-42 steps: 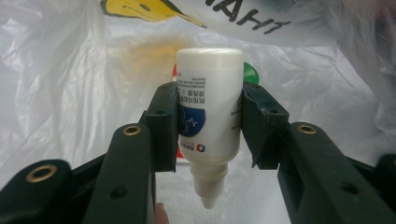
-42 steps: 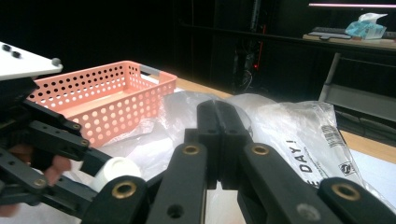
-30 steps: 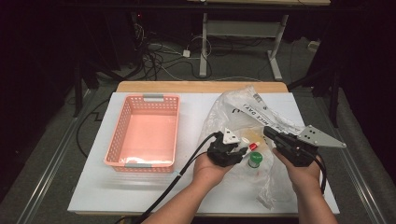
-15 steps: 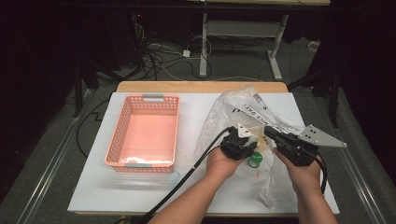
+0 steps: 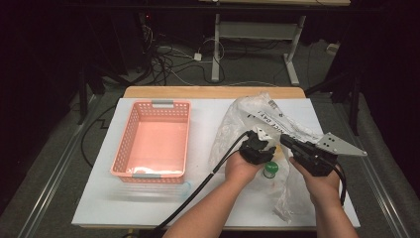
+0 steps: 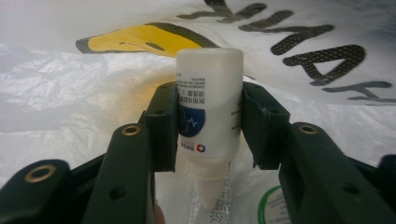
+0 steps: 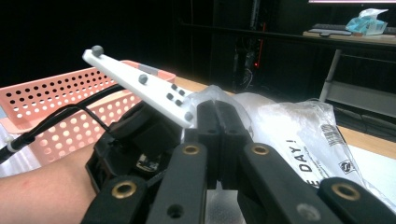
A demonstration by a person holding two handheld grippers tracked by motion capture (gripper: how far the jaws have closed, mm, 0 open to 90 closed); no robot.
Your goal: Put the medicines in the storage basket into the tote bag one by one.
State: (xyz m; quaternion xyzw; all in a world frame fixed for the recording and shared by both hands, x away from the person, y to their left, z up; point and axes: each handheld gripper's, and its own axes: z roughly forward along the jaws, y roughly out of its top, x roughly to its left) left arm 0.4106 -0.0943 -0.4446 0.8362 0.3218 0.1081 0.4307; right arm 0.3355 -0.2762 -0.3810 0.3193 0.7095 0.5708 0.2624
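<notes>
Jaws on the left gripper [image 6: 208, 130] are sitting about halfway closed and squeezing a small white bottle [image 6: 209, 107] between the pads, so it's clearly holding that thing. From the left gripper view the bottle is hanging nozzle-down, blue logo on the label facing the camera, with a printed plastic bag [image 6: 70, 102] spreading out right behind it. Part of a green-rimmed lid [image 6: 273, 207] is peeking in at the bottom right.

From the high view, the left gripper [image 5: 262, 144] is hovering over the crumpled plastic bag [image 5: 247, 111] on the right half of the desk [image 5: 208, 119], and the green lid [image 5: 270, 170] is lying just beside it, toward the near edge.

Right gripper [image 7: 219, 116] jaws are pressing fully together, pinching the bag's plastic [image 7: 289, 126] between the tips. From above, that right gripper [image 5: 287, 141] is sitting just beside the left one, near the desk's right edge.

Pink basket [image 5: 130, 144] is sitting on the left half of the desk, well apart from both hands.
</notes>
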